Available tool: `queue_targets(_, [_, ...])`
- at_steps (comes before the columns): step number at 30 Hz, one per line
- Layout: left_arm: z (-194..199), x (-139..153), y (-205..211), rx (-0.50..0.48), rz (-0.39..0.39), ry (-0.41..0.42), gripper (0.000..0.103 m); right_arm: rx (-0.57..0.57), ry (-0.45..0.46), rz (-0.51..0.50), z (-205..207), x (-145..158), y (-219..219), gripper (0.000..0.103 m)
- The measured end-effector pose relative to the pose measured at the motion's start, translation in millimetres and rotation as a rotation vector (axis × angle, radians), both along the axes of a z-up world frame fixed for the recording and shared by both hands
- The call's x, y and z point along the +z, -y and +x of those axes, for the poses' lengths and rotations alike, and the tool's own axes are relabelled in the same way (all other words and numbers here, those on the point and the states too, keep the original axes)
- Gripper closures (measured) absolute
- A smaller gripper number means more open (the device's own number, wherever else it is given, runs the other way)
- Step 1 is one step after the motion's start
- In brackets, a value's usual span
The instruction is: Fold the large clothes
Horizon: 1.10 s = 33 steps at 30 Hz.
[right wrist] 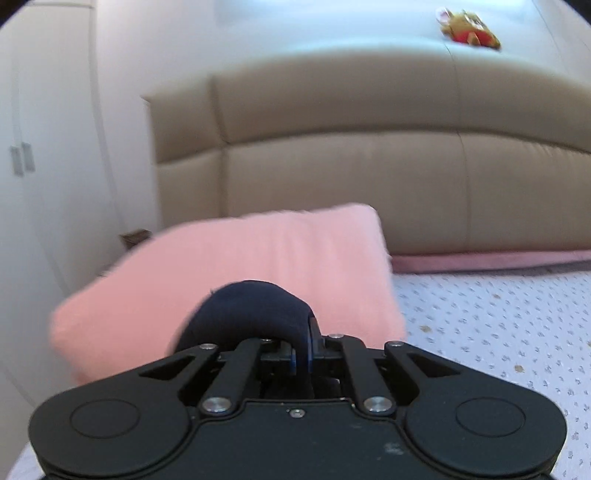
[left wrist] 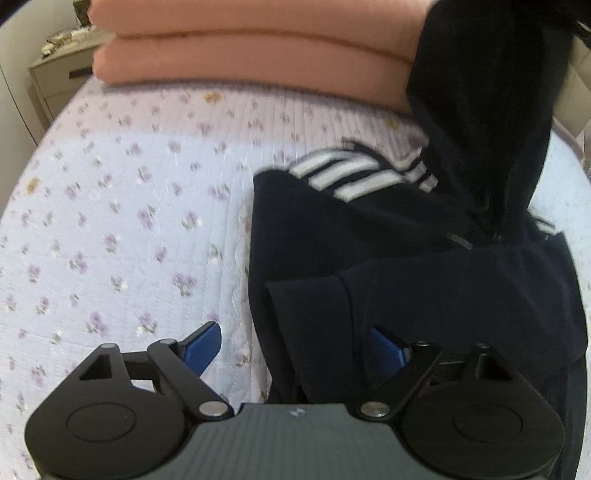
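Note:
A dark navy garment (left wrist: 406, 251) with white stripes (left wrist: 351, 177) lies on the floral bedspread (left wrist: 129, 221) in the left wrist view, and part of it is lifted up at the right (left wrist: 487, 110). My left gripper (left wrist: 295, 347) is open, its blue fingers (left wrist: 203, 347) spread around a hanging edge of the garment. My right gripper (right wrist: 303, 350) is shut on a fold of the navy garment (right wrist: 251, 310) and holds it above the bed.
A folded pink blanket (left wrist: 251, 55) lies at the head of the bed, also in the right wrist view (right wrist: 240, 266). A beige padded headboard (right wrist: 369, 155) stands behind it. A nightstand (left wrist: 55, 81) and white wardrobe (right wrist: 44, 147) stand at the left. A small toy (right wrist: 469, 27) sits atop the headboard.

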<state>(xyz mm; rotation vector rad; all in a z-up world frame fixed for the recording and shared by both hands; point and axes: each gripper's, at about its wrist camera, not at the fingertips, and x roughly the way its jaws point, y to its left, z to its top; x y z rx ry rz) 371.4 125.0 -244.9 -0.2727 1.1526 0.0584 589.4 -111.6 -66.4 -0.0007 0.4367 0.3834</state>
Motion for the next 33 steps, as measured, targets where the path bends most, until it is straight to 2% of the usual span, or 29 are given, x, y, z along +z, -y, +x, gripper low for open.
queue_targets(3, [-5, 18, 0, 0.009, 0.004, 0.062, 0.014, 0.095, 0.040, 0.002, -66, 5, 17, 0.095])
queue_targets(5, [-9, 29, 0, 0.020, -0.016, 0.100, 0.014, 0.135, 0.065, -0.029, -118, -5, 30, 0.095])
queue_targets(8, [-14, 38, 1, 0.027, -0.067, 0.133, 0.014, 0.156, 0.012, -0.004, -185, -29, 57, 0.092])
queue_targets(9, [-16, 39, 3, 0.027, -0.083, 0.142, 0.013, 0.179, -0.054, 0.003, -201, -44, 65, 0.085])
queue_targets(10, [-16, 40, 5, 0.024, -0.096, 0.149, 0.013, 0.207, -0.118, -0.017, -213, -59, 70, 0.083])
queue_targets(11, [-16, 39, 8, 0.019, -0.105, 0.147, 0.013, 0.245, -0.206, -0.060, -225, -80, 73, 0.076])
queue_targets(13, [-14, 36, 17, 0.007, -0.121, 0.142, 0.013, 0.314, -0.384, -0.184, -239, -118, 73, 0.031])
queue_targets(14, [-12, 32, 22, 0.001, -0.135, 0.143, 0.013, 0.342, -0.466, -0.244, -247, -135, 72, 0.026])
queue_targets(15, [-10, 29, 25, -0.005, -0.152, 0.141, 0.013, 0.356, -0.530, -0.286, -250, -149, 73, 0.026])
queue_targets(16, [-7, 25, 29, -0.009, -0.176, 0.137, 0.013, 0.351, -0.558, -0.297, -251, -157, 74, 0.026])
queue_targets(18, [-1, 16, 40, -0.018, -0.224, 0.129, 0.013, 0.319, -0.575, -0.235, -243, -160, 81, 0.023])
queue_targets(19, [3, 9, 46, -0.023, -0.245, 0.121, 0.013, 0.299, -0.582, -0.169, -234, -158, 86, 0.017])
queue_targets(21, [12, -4, 57, -0.031, -0.279, 0.104, 0.014, 0.270, -0.594, -0.056, -220, -156, 95, 0.012])
queue_targets(22, [16, -11, 63, -0.036, -0.296, 0.091, 0.015, 0.243, -0.598, -0.029, -213, -157, 98, 0.012])
queue_targets(26, [20, -30, 82, -0.089, -0.319, 0.060, 0.032, 0.095, -0.600, 0.052, -186, -171, 115, 0.012])
queue_targets(28, [19, -32, 91, -0.127, -0.292, 0.072, 0.032, 0.039, -0.633, 0.130, -183, -187, 126, 0.012])
queue_targets(30, [20, -33, 99, -0.166, -0.263, 0.078, 0.027, 0.004, -0.676, 0.191, -172, -205, 131, 0.012])
queue_targets(32, [20, -33, 103, -0.184, -0.244, 0.082, 0.028, 0.004, -0.654, 0.241, -171, -208, 131, 0.011])
queue_targets(33, [20, -33, 103, -0.185, -0.246, 0.086, 0.042, 0.002, -0.616, 0.249, -175, -205, 130, 0.034])
